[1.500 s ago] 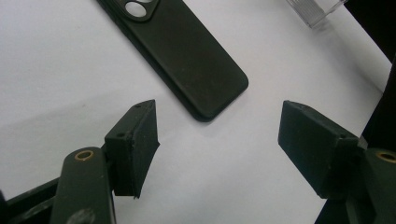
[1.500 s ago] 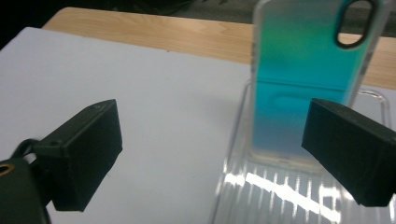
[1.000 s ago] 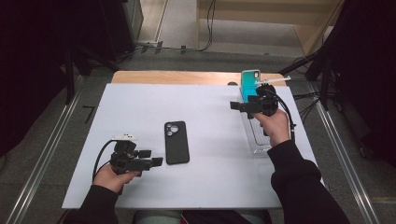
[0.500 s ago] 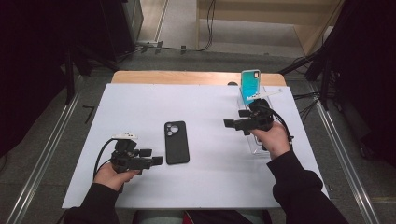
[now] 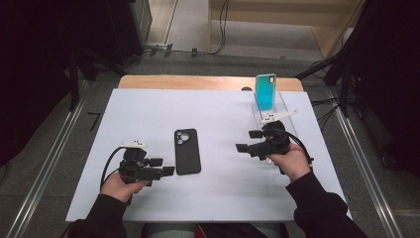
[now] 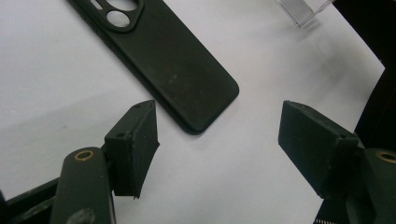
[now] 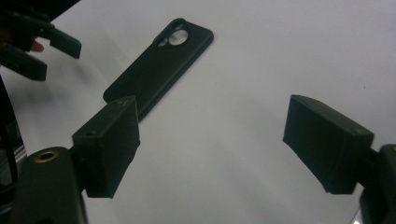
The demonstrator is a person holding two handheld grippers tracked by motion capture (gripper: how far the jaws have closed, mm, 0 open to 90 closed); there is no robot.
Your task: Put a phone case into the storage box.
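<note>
Now two grippers work over one white table (image 5: 148,109), and neither grasps anything. In the person's left hand, the left gripper (image 5: 167,166) rests on the table with its jaws parted and empty; in the left gripper view the two black pads (image 6: 135,147) stand well apart over bare white surface, the rounded lower corner of the black phone case (image 6: 173,65) lying just beyond them, touching neither.

Taking that one black phone case (image 5: 187,150) as the landmark: it lies flat on the table, back up, camera cutout at its far end. The left gripper sits just beside its near left corner. The right gripper (image 5: 242,141) hangs well to its right, jaws pointed toward it; these jaws have just been closing, yet they still gape with nothing between them, as the right gripper view shows the case (image 7: 159,65) ahead of the left pad and apart from it.

Farther right and back from the case stands one teal phone (image 5: 266,92), upright in what looks like a clear stand (image 5: 282,106), though its outline is hard to make out. One corner of that clear piece (image 6: 306,8) shows in the left gripper view.
</note>
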